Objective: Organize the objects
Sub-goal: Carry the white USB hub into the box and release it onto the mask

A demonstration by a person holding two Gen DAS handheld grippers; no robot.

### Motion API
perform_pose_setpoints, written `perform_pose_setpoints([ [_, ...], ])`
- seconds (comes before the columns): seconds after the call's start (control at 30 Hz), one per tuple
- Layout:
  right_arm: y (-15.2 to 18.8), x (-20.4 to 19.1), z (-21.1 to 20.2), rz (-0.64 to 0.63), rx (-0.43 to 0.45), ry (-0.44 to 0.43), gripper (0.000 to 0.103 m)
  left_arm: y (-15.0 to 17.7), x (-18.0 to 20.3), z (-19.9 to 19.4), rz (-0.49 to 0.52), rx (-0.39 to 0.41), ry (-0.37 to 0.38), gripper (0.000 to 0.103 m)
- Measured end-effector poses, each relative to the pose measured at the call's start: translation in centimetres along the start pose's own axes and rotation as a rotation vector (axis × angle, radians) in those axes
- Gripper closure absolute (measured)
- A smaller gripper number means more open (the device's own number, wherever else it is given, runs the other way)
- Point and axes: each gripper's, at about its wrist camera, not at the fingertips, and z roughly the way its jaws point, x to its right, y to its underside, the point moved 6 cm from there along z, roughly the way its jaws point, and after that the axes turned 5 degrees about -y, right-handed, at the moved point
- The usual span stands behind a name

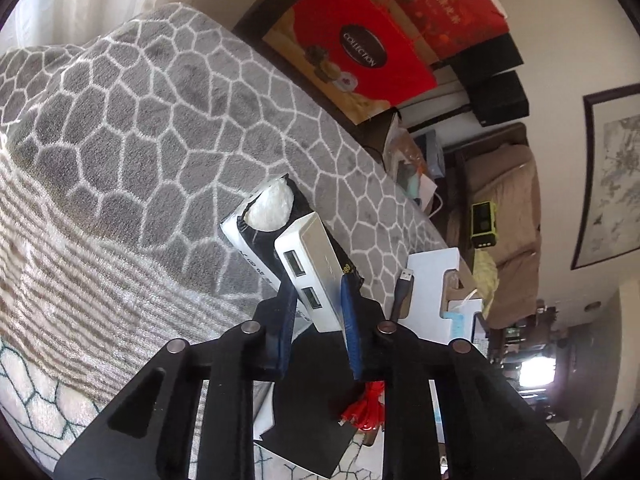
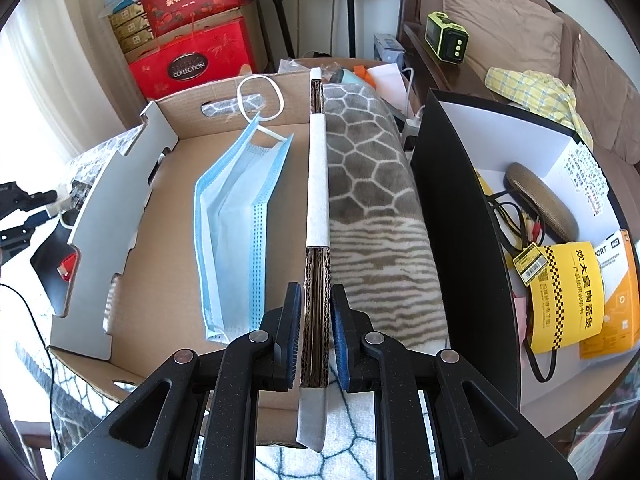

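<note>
My left gripper (image 1: 318, 300) is shut on a white power bank (image 1: 310, 264) with two USB ports, held above a black and white tissue pack (image 1: 264, 216) on the grey patterned blanket (image 1: 140, 112). My right gripper (image 2: 316, 300) is shut on the right wall of an open cardboard box (image 2: 318, 208). A blue face mask (image 2: 236, 216) lies inside that box. The left gripper also shows at the far left of the right wrist view (image 2: 36, 208).
A black and white box (image 2: 460, 216) to the right holds a glasses case (image 2: 540, 196), cables, a yellow leaflet (image 2: 568, 296) and an orange box (image 2: 618, 288). Red gift boxes (image 2: 192, 60) stand behind. A black USB cable (image 1: 402, 292) and red cables (image 1: 366, 412) lie near the left gripper. A sofa (image 2: 520, 20) is at right.
</note>
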Motion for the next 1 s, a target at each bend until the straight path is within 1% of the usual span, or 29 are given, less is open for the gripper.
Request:
perform_pose_setpoints([
  [0.3, 0.0, 0.1, -0.2, -0.001, 0.007, 0.001, 0.089, -0.5, 3.0, -3.0, 0.053, 0.061, 0.047, 0.092],
  [0.4, -0.1, 0.0, -0.3, -0.006, 0.011, 0.003, 0.090, -0.7, 4.1, -4.0, 0.077, 0.085, 0.055, 0.092],
  [0.57, -0.1, 0.0, -0.3, -0.013, 0.007, 0.010, 0.091, -0.4, 5.6, -5.7, 0.110, 0.088, 0.097, 0.092],
  [0.77, -0.1, -0.1, -0.3, -0.016, 0.007, 0.016, 0.092, 1.1, 8.4, -6.4, 0.170, 0.056, 0.148, 0.092],
  [0.9, -0.2, -0.1, -0.3, -0.016, 0.006, 0.014, 0.092, 3.2, 10.6, -6.3, 0.235, 0.032, 0.160, 0.092],
  [1.0, -0.1, -0.1, -0.3, -0.013, 0.006, 0.012, 0.092, 4.5, 12.3, -5.5, 0.269, -0.002, 0.174, 0.092],
])
